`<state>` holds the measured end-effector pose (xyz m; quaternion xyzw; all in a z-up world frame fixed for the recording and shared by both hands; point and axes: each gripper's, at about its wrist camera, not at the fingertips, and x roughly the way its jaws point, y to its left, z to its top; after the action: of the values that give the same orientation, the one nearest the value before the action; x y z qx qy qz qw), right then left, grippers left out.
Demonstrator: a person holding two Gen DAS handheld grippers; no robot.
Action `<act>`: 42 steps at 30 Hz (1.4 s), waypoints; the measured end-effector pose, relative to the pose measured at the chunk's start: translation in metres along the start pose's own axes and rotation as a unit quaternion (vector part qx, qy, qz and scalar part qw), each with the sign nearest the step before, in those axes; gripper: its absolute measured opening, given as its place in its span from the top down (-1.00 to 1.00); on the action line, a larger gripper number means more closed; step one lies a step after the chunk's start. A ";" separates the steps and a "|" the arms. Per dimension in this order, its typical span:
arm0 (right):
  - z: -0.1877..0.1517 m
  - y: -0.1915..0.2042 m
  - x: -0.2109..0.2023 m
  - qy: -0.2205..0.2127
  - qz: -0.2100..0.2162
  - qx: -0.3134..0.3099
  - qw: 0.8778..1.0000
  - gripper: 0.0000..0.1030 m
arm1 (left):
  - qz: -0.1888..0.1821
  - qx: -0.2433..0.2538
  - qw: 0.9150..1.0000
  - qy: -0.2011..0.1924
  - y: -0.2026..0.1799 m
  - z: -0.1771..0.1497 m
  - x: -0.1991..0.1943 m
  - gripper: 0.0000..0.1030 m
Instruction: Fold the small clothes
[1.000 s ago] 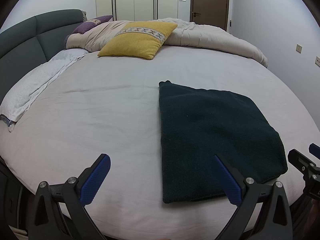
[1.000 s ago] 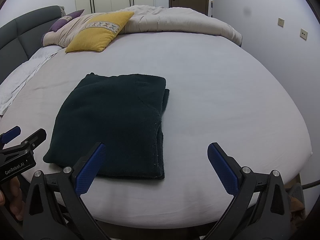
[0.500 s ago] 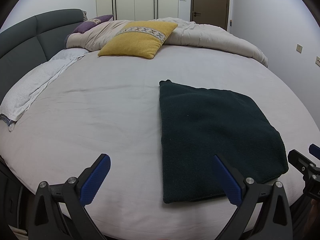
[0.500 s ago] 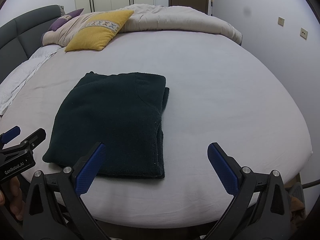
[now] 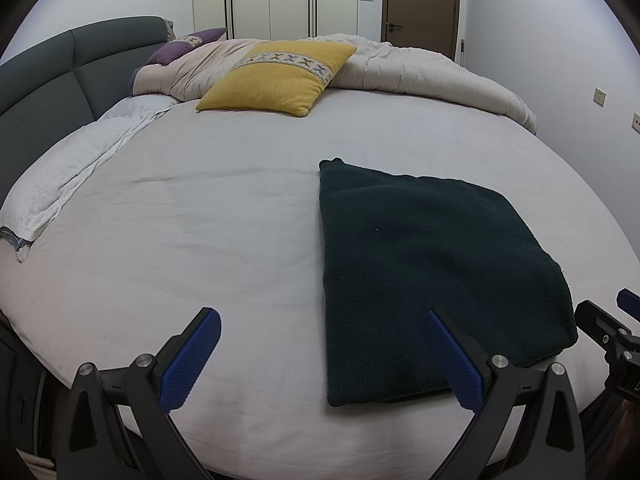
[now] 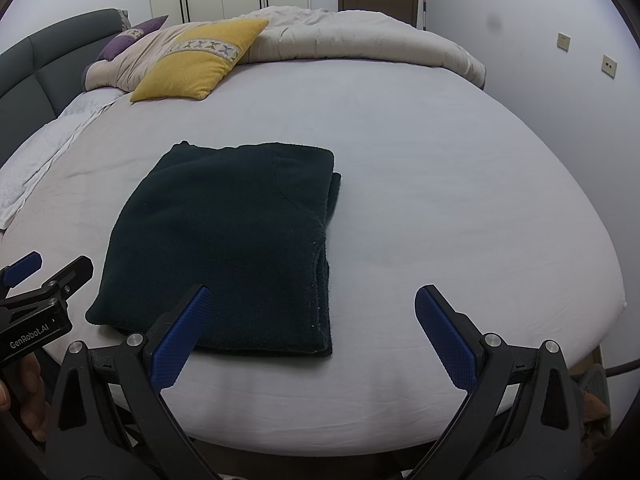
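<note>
Dark green knit, the folded garment (image 5: 432,280) lies flat on the pale sheet of the bed (image 5: 208,216), close to the bed's near edge and well apart from the yellow cushion (image 5: 276,76) at its far side. Along its right side in the right wrist view, the stacked layers of the fold show as a thick edge. The left gripper (image 5: 326,358) hangs above the near edge of the bed, its blue-padded fingers (image 5: 188,360) spread wide with nothing between them; its right finger overlaps the garment's near left corner in the picture, though contact cannot be told. The right gripper (image 6: 316,332) is likewise spread and empty, by the garment's near right corner.
</note>
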<state>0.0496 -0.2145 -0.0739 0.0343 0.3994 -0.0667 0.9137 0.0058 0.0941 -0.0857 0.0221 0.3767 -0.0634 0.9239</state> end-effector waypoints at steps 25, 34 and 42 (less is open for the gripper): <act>-0.001 0.001 0.001 0.003 0.001 0.000 1.000 -0.99 | 0.000 0.000 1.000 0.001 0.001 -0.002 0.001 -1.00; -0.002 0.002 0.002 0.004 0.001 0.001 1.000 -0.99 | 0.000 0.000 1.000 0.002 0.000 -0.002 0.001 -1.00; -0.002 0.001 0.003 0.006 0.003 0.000 1.000 -0.99 | 0.000 0.001 1.000 0.003 -0.001 -0.004 0.003 -1.00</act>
<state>0.0501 -0.2132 -0.0772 0.0362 0.4046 -0.0643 0.9115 0.0054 0.0935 -0.0909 0.0226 0.3795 -0.0639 0.9227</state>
